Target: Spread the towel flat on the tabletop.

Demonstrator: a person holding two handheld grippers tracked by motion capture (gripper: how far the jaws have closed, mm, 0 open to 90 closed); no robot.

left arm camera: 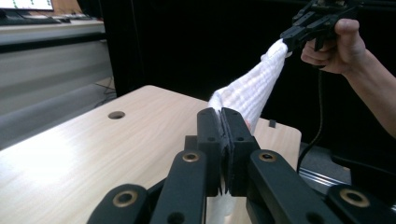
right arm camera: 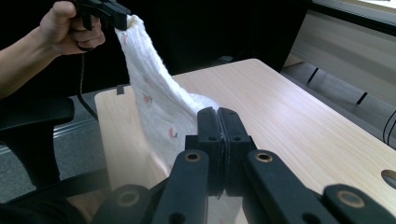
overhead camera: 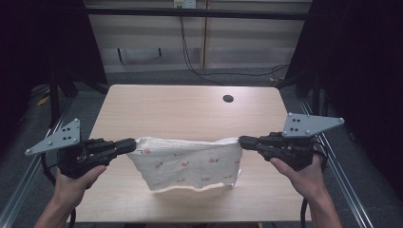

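A white cloth with small red and green prints hangs stretched between the two grippers above the near half of the wooden table. My left gripper is shut on the cloth's left top corner. My right gripper is shut on the right top corner. The cloth's lower edge droops to the tabletop. In the left gripper view the closed jaws pinch the cloth, which runs up to the other gripper. In the right gripper view the cloth rises from the closed jaws to the other gripper.
A round cable hole sits in the table's far right part. Black cables run along the floor beyond the table. Metal rails flank both sides.
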